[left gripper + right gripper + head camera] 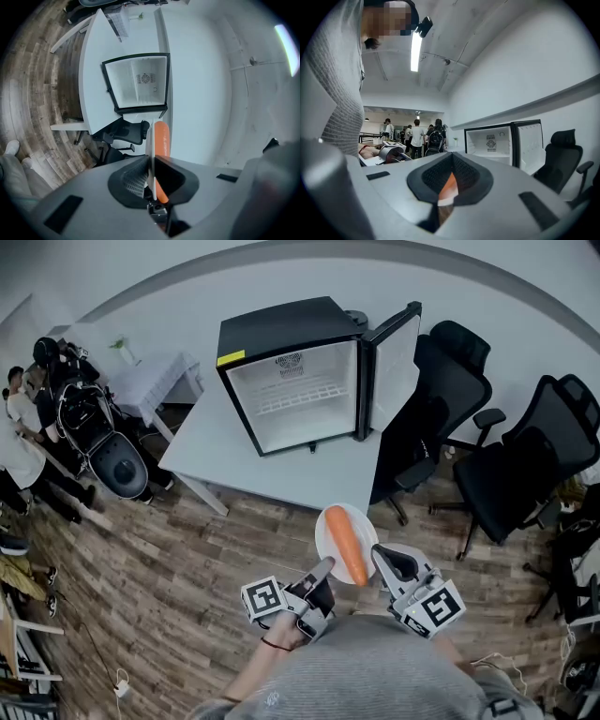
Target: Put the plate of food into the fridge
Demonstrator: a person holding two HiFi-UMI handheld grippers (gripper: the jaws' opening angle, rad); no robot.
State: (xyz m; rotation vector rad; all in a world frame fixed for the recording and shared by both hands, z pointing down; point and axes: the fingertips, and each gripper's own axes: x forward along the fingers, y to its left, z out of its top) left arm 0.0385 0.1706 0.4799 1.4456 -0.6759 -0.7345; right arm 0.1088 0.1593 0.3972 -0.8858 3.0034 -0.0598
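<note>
A white plate (325, 542) carrying a long orange carrot (347, 545) hangs over the wooden floor, short of the table. My left gripper (323, 568) is shut on the plate's near-left rim; in the left gripper view the plate (149, 140) stands edge-on between the jaws with the carrot (161, 140) beside it. My right gripper (379, 552) sits at the plate's right edge with its jaws together; orange carrot (449, 183) shows through the slit behind its tips. The black mini fridge (291, 381) stands on the white table (281, 479), door (396, 362) swung open, interior empty.
Two black office chairs (450, 390) (525, 465) stand right of the table, close to the open door. Several people (28, 399) and a dark wheeled cart (103, 442) are at the far left. A small side table (155, 381) is behind the main table.
</note>
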